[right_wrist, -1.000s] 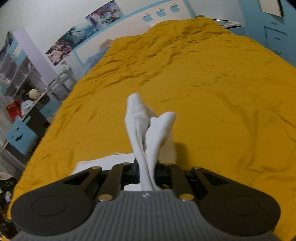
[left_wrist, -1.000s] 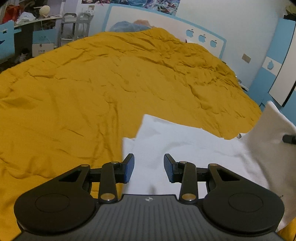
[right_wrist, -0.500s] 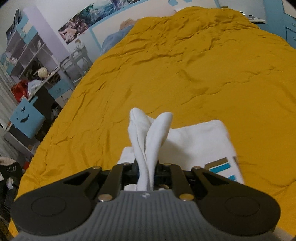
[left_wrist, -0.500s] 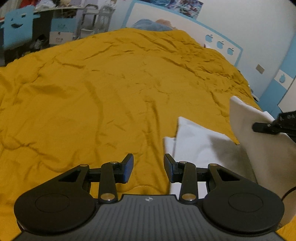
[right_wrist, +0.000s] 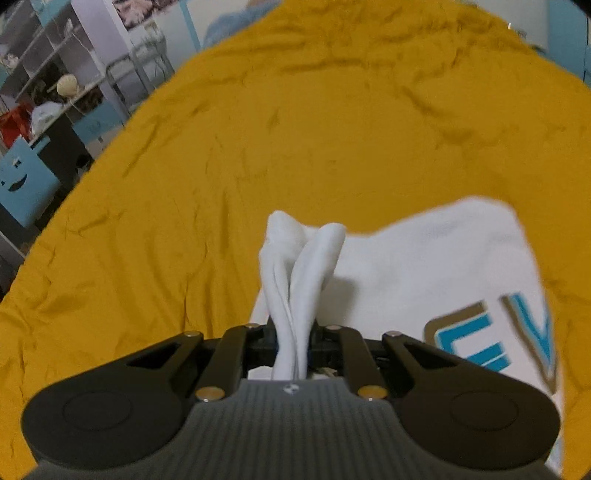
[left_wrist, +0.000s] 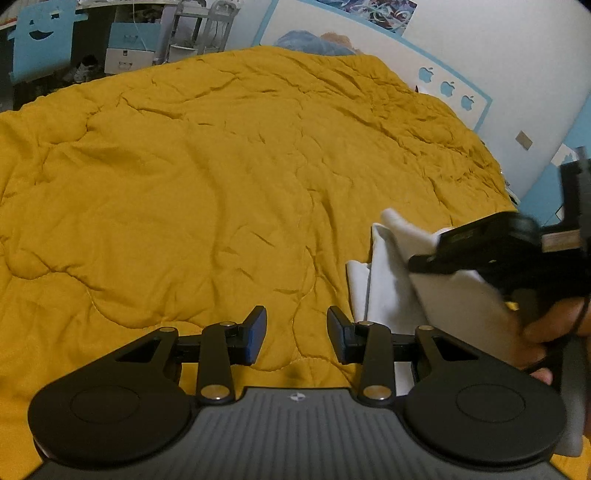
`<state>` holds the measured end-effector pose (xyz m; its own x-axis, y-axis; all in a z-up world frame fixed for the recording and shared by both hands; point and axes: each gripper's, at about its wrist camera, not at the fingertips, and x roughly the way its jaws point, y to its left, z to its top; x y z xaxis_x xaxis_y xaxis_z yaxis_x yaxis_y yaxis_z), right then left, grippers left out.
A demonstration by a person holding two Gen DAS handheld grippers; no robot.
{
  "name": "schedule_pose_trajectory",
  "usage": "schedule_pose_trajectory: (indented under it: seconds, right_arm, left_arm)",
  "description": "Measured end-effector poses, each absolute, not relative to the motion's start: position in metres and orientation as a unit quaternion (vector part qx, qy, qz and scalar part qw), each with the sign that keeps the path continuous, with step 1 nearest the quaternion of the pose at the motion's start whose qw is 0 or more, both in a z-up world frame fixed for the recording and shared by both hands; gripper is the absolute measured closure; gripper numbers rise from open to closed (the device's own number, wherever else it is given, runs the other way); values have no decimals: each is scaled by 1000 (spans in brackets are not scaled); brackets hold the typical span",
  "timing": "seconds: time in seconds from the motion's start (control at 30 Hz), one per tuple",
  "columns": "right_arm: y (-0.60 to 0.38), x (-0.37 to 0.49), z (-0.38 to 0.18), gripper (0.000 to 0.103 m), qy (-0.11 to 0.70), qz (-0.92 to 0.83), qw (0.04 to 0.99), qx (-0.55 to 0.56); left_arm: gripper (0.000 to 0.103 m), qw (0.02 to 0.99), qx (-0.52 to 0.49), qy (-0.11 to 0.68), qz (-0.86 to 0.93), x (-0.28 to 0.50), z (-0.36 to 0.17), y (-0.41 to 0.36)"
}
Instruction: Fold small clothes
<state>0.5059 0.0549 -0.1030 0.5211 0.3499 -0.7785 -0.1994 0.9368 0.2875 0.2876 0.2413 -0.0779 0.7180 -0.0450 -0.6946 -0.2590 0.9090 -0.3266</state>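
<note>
A small white garment (right_wrist: 424,266) with a blue and gold print (right_wrist: 491,343) lies on the mustard-yellow bedspread (right_wrist: 295,129). My right gripper (right_wrist: 293,332) is shut on a bunched fold of the white garment, which sticks up between the fingers. In the left wrist view the right gripper (left_wrist: 417,264) holds the white garment (left_wrist: 391,280) lifted at the right edge. My left gripper (left_wrist: 295,334) is open and empty, low over the bedspread (left_wrist: 221,184), just left of the garment.
A white headboard with blue trim (left_wrist: 351,33) stands at the far end of the bed. Shelves, a blue chair (left_wrist: 40,33) and clutter stand at the left of the room. A blue cabinet (left_wrist: 554,184) is at the right.
My right gripper has carried the garment fold leftward and over, so more of the printed side shows. My left gripper has moved left off the garment and stays open.
</note>
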Motion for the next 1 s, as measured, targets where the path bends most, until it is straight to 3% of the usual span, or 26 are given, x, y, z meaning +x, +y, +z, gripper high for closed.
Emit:
schedule_pose_trajectory:
  seconds: [0.07, 0.2, 0.27, 0.53, 0.77, 0.93, 1.0]
  right_arm:
    - [56, 507, -109, 92, 475, 170, 860, 74]
    - [53, 505, -101, 69, 482, 196, 850, 87]
    - [52, 494, -86, 66, 473, 217, 850, 80]
    - [19, 420, -13, 60, 355, 291, 888, 39]
    - [-45, 376, -14, 60, 329, 254, 910, 0]
    - [-87, 349, -42, 58, 347, 216, 912, -34]
    - [-101, 337, -58, 53, 359, 207, 909, -54]
  left_arm:
    - [59, 903, -207, 372, 55, 287, -79, 241]
    - [59, 901, -220, 372, 38, 287, -76, 241]
    - [59, 899, -232, 370, 25, 284, -72, 241]
    - [59, 888, -295, 353, -18, 257, -56, 254]
    - [58, 864, -350, 359, -52, 236, -61, 262]
    - [36, 853, -340, 388, -85, 227, -69, 250]
    - [34, 849, -328, 405, -82, 226, -77, 240]
